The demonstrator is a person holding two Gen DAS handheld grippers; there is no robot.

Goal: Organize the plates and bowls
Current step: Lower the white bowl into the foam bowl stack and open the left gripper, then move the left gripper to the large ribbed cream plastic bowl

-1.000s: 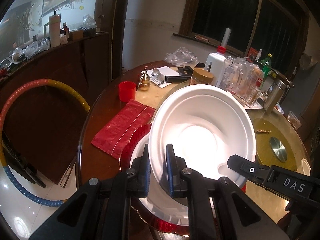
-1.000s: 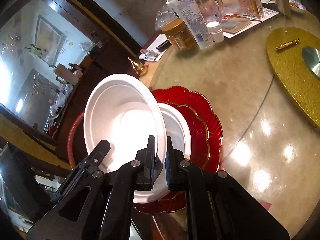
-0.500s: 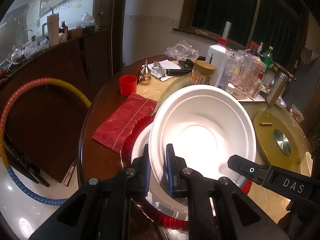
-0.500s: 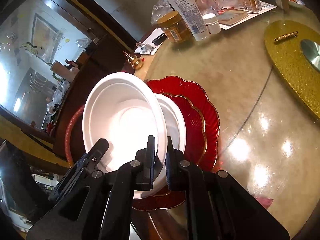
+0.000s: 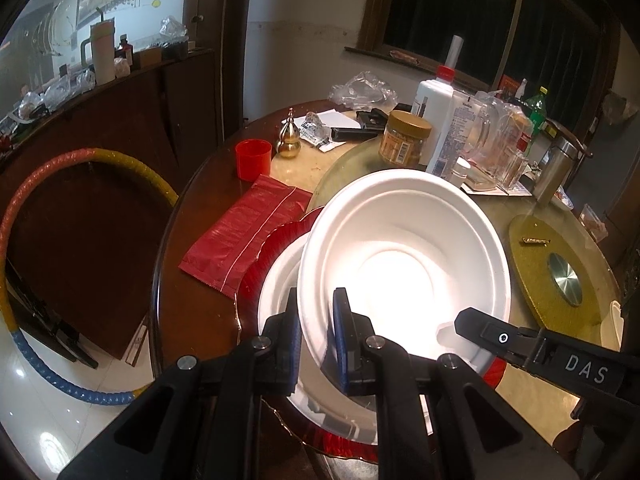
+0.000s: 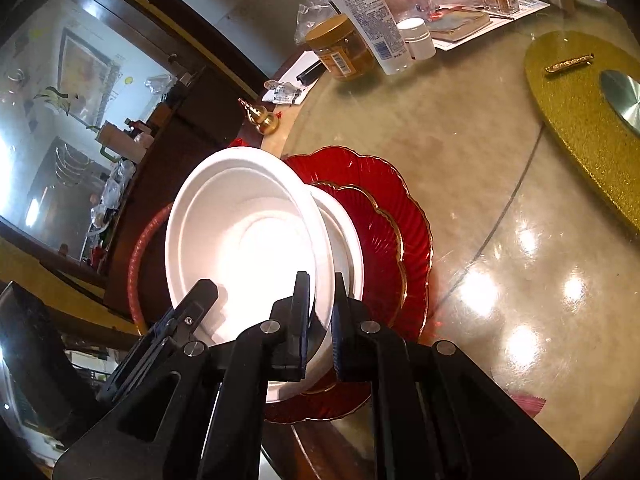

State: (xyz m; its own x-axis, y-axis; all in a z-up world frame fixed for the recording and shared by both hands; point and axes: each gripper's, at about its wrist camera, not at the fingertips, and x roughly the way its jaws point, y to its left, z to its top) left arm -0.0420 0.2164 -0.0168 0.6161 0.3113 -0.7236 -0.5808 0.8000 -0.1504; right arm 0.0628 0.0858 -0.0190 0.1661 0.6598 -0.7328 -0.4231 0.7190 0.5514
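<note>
While the round table (image 5: pixel 192 280) carries everything else, its glass turntable (image 6: pixel 460 168) takes up most of the top, with a gold glitter mat (image 6: pixel 580 120) lying toward the far right side. Near the table's front edge sits a large red scalloped plate (image 6: pixel 416 216) with a smaller gold-rimmed red plate (image 6: pixel 384 264) stacked on it, and a white plate (image 5: pixel 276 292) lies on those. Above this stack, tilted and lifted clear of it on its far side, is the white bowl (image 5: pixel 404 264), its hollow facing both cameras. Both tools grip it: the left gripper (image 5: pixel 316 320) is clamped on the bowl's near left rim, one blue pad inside and one outside, and the right gripper (image 6: pixel 320 304) is clamped on the rim at the opposite side, its jaws pinching the thin wall. A red plastic bag (image 5: pixel 244 236) lies flat on the dark wood to the left of the plates. Farther back stand a white lotion bottle (image 5: pixel 436 120), a gold-lidded jar (image 5: pixel 404 140), a red cup (image 5: pixel 253 159) and a small brass gourd (image 5: pixel 289 138) just beside the cup.
</note>
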